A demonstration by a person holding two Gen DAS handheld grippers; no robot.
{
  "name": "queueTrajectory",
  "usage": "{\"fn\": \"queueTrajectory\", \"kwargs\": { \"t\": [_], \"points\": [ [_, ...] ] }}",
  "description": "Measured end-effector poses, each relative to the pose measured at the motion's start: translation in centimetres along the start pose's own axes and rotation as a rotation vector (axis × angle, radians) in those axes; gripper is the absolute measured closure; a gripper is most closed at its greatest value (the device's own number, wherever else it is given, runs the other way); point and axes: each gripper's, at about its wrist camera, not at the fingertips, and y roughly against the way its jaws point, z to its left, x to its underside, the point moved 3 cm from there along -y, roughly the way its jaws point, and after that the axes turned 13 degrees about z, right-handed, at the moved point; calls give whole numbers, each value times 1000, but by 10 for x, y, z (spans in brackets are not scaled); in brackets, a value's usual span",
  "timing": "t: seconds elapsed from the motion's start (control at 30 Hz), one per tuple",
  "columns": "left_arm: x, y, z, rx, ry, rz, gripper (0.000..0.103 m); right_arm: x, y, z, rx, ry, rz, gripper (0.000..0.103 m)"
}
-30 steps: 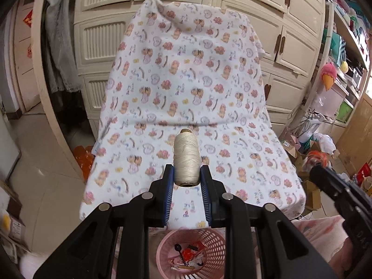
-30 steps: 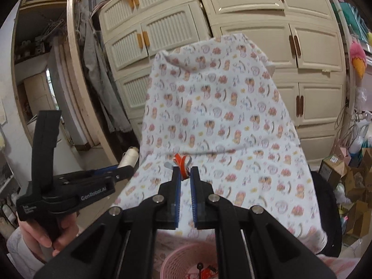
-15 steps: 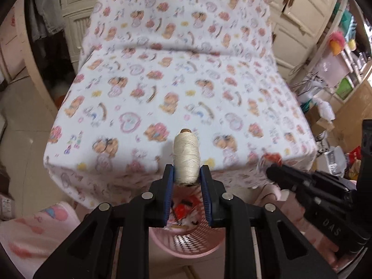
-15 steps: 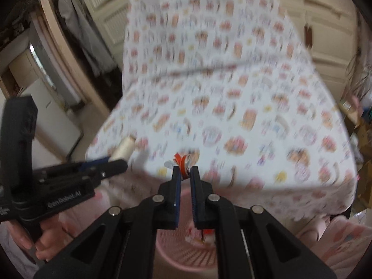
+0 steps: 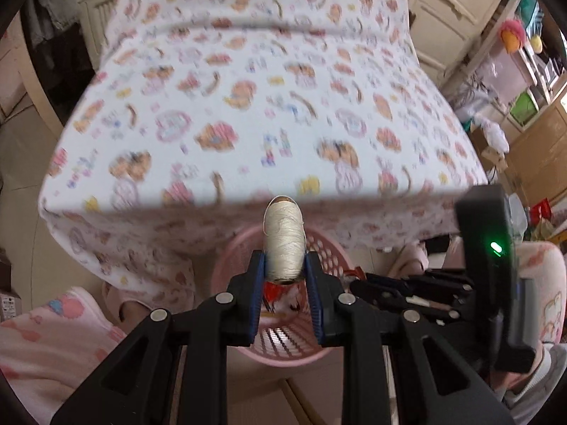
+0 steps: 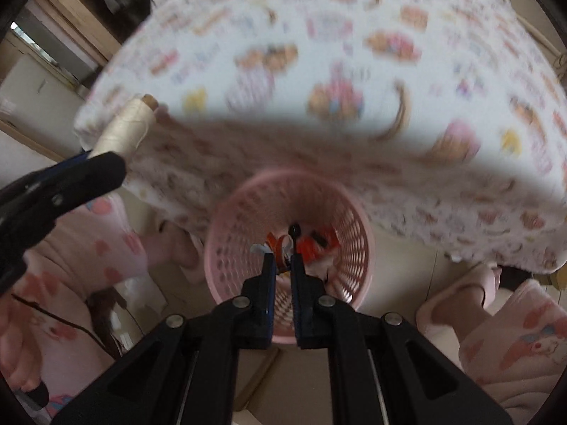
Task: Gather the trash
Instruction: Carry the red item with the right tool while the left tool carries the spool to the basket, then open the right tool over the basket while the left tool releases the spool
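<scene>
My left gripper [image 5: 284, 265] is shut on a spool of cream thread [image 5: 284, 239], which stands upright between the blue pads. It hangs over a pink mesh basket [image 5: 327, 258] on the floor. My right gripper [image 6: 282, 258] is shut on a small orange-and-white scrap [image 6: 278, 244] and points down into the same basket [image 6: 366, 248]. Red wrappers [image 6: 312, 246] and a black piece lie inside. The right gripper [image 5: 368, 285] shows beside the spool in the left wrist view. The left gripper [image 6: 106, 168] and its spool [image 6: 124, 127] sit at the left of the right wrist view.
A seat draped in a white cartoon-print sheet [image 5: 248, 106] overhangs the basket's far side. A person's legs in pink pyjamas and slippers [image 6: 457, 304] flank the basket. Cream cabinets [image 5: 450, 10] stand behind, with cardboard boxes [image 5: 538, 156] and shelves at the right.
Both grippers have sunk and tipped downward, from facing the sheet-covered seat to hanging over the pink basket. The spool and the scrap stay gripped.
</scene>
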Motion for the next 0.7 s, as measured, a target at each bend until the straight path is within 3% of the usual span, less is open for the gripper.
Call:
{"fn": "queueTrajectory", "kwargs": {
  "t": [0.17, 0.3, 0.37, 0.43, 0.7],
  "points": [
    [10, -25, -4, 16, -16, 98, 82, 0, -34, -16, -6, -71, 99, 95],
    [18, -60, 2, 21, 2, 235, 82, 2, -58, -30, 1, -124, 152, 95],
    [23, -82, 4, 17, 4, 317, 82, 3, -68, -34, -9, -148, 178, 90],
    [27, -99, 9, 1, 29, 371, 82, 3, -72, -39, -40, -186, 194, 75],
    [40, -155, 24, -46, 55, 506, 82, 5, -69, -52, -78, -277, 205, 68]
  ]
}}
